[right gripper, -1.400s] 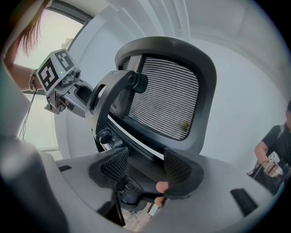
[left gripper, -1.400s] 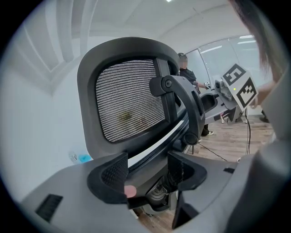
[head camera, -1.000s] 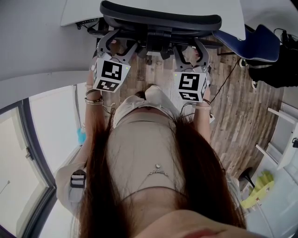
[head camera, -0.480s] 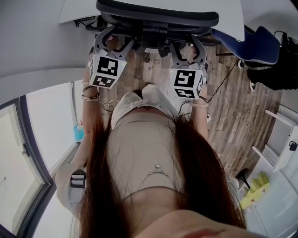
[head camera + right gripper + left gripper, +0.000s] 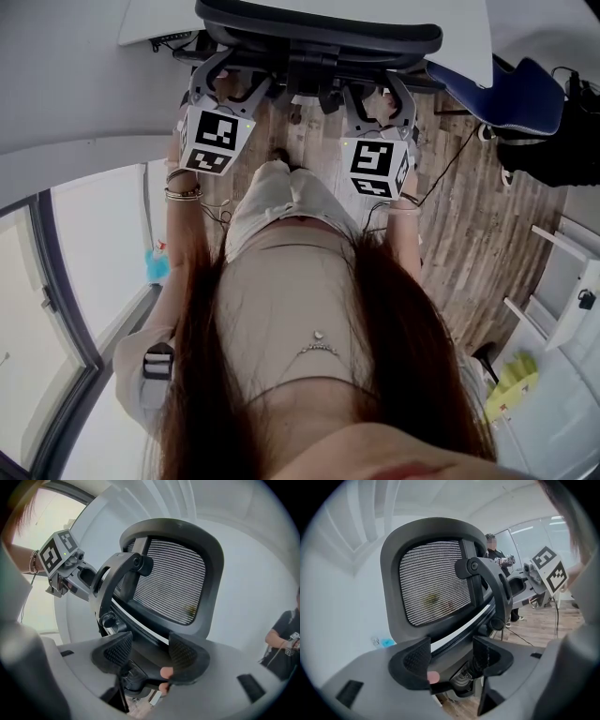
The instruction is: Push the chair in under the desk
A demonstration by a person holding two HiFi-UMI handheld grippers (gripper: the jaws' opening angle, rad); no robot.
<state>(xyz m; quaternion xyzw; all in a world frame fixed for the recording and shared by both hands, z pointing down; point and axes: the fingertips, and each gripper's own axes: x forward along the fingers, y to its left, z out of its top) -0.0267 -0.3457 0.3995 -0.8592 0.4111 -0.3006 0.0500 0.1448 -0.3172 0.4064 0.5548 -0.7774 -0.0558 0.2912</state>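
Note:
The black mesh-backed office chair [image 5: 319,33] stands at the top of the head view, its back edge against the white desk [image 5: 155,23]. My left gripper [image 5: 228,86] and right gripper [image 5: 380,94] both reach the chair's back from behind, side by side. In the left gripper view the chair [image 5: 436,588] fills the frame, and the left gripper [image 5: 452,660] is open with the lower back frame between its jaws. The right gripper [image 5: 147,656] is open too, set against the same frame under the mesh back [image 5: 171,583].
A blue chair [image 5: 511,89] and a black bag [image 5: 553,141] sit at the right on the wood floor [image 5: 469,234], with a cable [image 5: 450,169] across it. White shelving [image 5: 562,281] is at the right, a glass wall [image 5: 56,309] at the left. A person in black [image 5: 497,555] stands beyond.
Both grippers and the chair have shifted a little forward towards the desk. The person's leg has stepped forward. Both grippers stay open.

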